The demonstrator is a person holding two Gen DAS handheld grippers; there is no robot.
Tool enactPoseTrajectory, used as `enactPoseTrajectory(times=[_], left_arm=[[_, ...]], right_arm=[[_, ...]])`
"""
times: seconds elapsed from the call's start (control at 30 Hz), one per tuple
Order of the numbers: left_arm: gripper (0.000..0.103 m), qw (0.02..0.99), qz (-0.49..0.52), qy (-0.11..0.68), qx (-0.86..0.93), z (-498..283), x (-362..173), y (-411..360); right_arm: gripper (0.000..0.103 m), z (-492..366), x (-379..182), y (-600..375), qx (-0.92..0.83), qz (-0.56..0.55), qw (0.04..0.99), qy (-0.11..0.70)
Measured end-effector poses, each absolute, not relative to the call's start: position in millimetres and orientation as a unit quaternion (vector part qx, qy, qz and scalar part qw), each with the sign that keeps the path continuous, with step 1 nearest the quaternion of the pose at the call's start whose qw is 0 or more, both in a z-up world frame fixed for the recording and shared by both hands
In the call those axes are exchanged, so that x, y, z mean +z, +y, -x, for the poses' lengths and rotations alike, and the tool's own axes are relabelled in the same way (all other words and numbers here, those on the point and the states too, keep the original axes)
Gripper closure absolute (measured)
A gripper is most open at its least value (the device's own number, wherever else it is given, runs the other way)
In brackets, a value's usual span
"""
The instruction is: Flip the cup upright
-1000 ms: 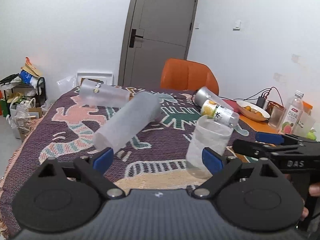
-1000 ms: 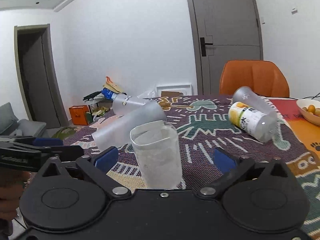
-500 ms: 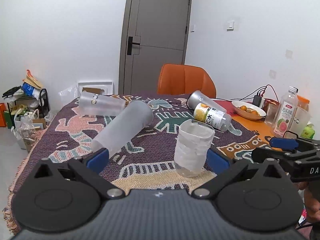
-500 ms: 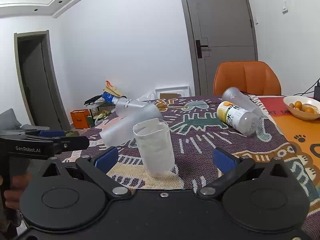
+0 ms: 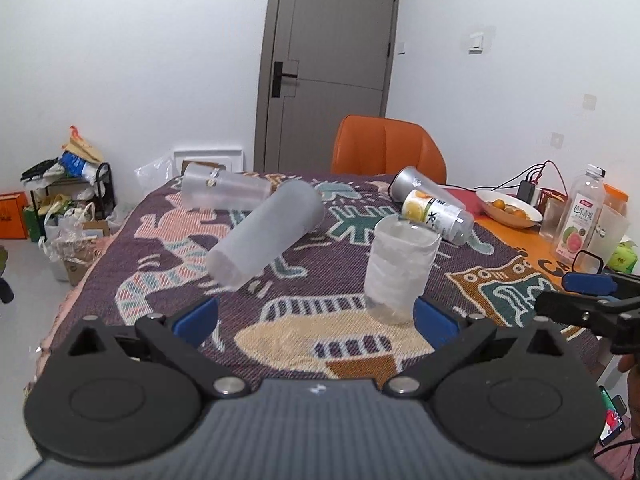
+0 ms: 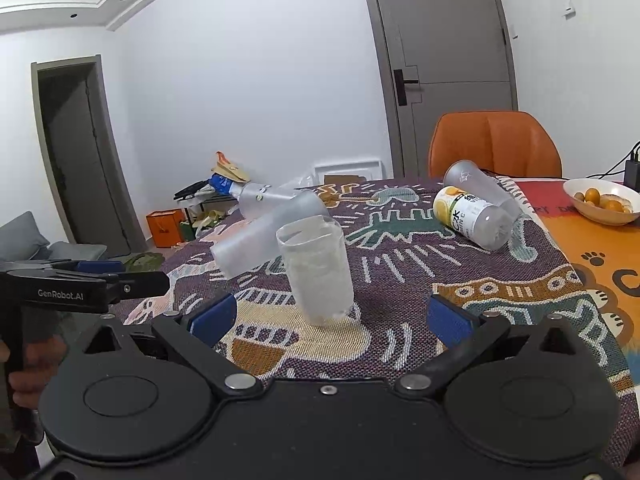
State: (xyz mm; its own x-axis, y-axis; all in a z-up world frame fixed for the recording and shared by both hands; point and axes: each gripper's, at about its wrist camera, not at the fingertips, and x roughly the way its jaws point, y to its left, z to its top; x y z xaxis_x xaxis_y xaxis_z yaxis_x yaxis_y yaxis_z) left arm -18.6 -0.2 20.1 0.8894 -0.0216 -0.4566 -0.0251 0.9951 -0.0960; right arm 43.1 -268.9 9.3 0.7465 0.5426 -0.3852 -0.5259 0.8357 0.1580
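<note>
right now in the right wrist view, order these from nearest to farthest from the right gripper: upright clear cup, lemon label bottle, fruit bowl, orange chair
1. upright clear cup: just ahead of the right gripper, slightly left of centre.
2. lemon label bottle: lying on its side, ahead and to the right.
3. fruit bowl: far right, on the orange cloth.
4. orange chair: behind the table's far edge.
</note>
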Motion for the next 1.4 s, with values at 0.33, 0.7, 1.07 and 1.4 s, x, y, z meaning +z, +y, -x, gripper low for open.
enactPoseTrajectory(times=[0.33,0.7,1.07,1.4], left_arm=[[0.0,0.969,0.049,0.24,0.005,22.8,17.9,3.5],[0.0,0.968,0.046,0.245,0.008,25.4,16.1,4.8],[0.0,0.967,0.042,0.249,0.0,26.4,14.8,2.2],[0.0,0.967,0.042,0.251,0.002,26.1,15.1,3.4]], right_arm=[[0.0,-47.8,2.5,-265.7,0.285,-0.019,0.931,0.228],[0.0,-49.3,-0.2,-262.7,0.287,-0.018,0.929,0.233],[0.0,-49.6,-0.3,-263.1,0.287,-0.018,0.929,0.232],[0.0,-50.6,-0.5,-263.4,0.287,-0.018,0.929,0.232]])
